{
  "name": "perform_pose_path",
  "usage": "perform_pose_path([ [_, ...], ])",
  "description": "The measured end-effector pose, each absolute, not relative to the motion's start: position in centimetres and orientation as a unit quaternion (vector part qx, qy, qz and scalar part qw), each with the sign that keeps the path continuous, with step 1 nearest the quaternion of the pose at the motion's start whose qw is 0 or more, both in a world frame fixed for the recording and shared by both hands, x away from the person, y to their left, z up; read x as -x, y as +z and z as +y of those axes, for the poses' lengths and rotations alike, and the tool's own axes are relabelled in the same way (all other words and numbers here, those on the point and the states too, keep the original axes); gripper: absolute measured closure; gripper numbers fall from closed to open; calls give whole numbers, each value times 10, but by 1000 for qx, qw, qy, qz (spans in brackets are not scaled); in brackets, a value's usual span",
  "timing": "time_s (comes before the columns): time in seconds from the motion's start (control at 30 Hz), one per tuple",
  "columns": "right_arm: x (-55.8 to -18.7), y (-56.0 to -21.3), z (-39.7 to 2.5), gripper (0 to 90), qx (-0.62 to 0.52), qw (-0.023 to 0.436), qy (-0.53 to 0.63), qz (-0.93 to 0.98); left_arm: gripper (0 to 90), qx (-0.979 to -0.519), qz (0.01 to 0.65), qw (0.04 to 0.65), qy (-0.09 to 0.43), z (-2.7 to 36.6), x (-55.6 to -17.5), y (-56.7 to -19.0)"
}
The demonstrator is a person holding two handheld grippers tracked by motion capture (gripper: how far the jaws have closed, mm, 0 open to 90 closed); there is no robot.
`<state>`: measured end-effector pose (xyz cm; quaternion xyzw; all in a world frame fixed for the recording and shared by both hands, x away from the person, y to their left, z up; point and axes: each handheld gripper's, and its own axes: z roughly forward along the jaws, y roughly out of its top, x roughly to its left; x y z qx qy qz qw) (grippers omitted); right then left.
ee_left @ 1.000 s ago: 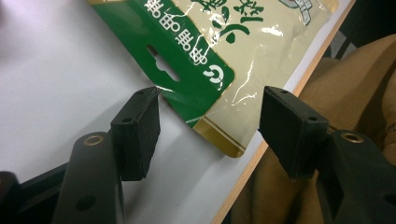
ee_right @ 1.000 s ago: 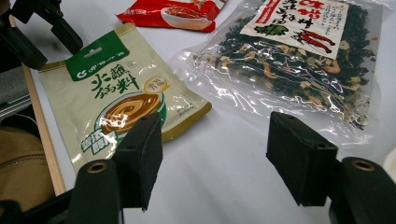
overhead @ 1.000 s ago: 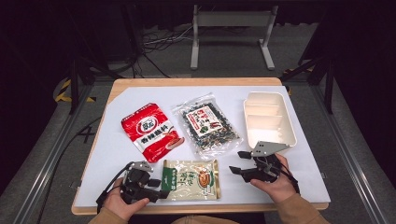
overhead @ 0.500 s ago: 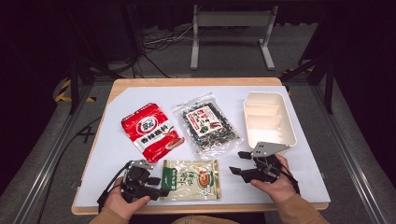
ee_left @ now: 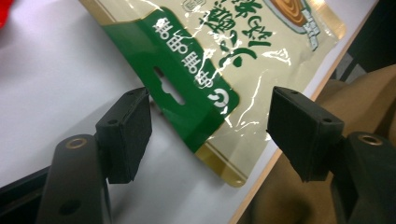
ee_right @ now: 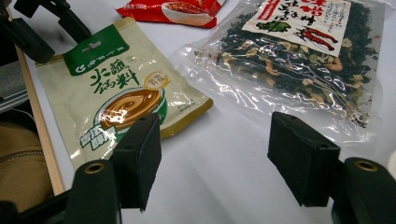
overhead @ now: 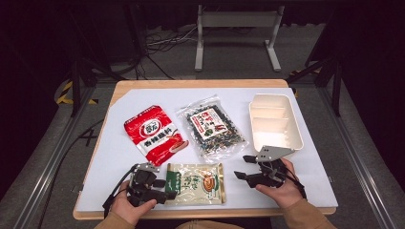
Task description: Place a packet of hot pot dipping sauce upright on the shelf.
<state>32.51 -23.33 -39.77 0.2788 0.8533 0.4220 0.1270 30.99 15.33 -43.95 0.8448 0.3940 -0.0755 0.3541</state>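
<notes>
A cream and green sauce packet (overhead: 196, 182) lies flat at the table's front edge, between my two grippers. My left gripper (overhead: 167, 189) is open at the packet's left end. In the left gripper view the green header (ee_left: 187, 88) lies on the table between and ahead of the spread jaws of this gripper (ee_left: 210, 126), and neither jaw touches it. My right gripper (overhead: 241, 167) is open just right of the packet, with nothing between its jaws. In the right gripper view that gripper (ee_right: 215, 154) faces the packet (ee_right: 116, 93) and a clear bag of dried vegetables (ee_right: 299, 60).
A red seasoning packet (overhead: 153, 134) lies behind the left gripper, and the clear bag (overhead: 210, 130) sits mid-table. A white compartment tray (overhead: 297, 133) stands at the right, behind the right hand. The white table top (overhead: 119, 157) ends in a wooden front edge close to both hands.
</notes>
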Motion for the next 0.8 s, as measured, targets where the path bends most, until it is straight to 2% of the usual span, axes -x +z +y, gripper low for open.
perform_pose_path([
  [0.3, -325, -399, -232, 345, -277, 126, 420, 855, 415, -852, 386, 346, -72, 148, -307, -439],
  [0.47, -325, -399, -232, 345, -276, 125, 419, 856, 615, -854, 387, 343, -59, 147, -307, -438],
  [0.5, -325, -399, -232, 345, -276, 124, 420, 856, 615, -853, 390, 343, -54, 147, -307, -438],
  [0.57, -325, -399, -232, 346, -276, 124, 421, 855, 734, -854, 393, 338, -45, 147, -308, -437],
  [0.8, -325, -399, -231, 353, -273, 123, 421, 856, 844, -849, 394, 346, -56, 145, -308, -435],
])
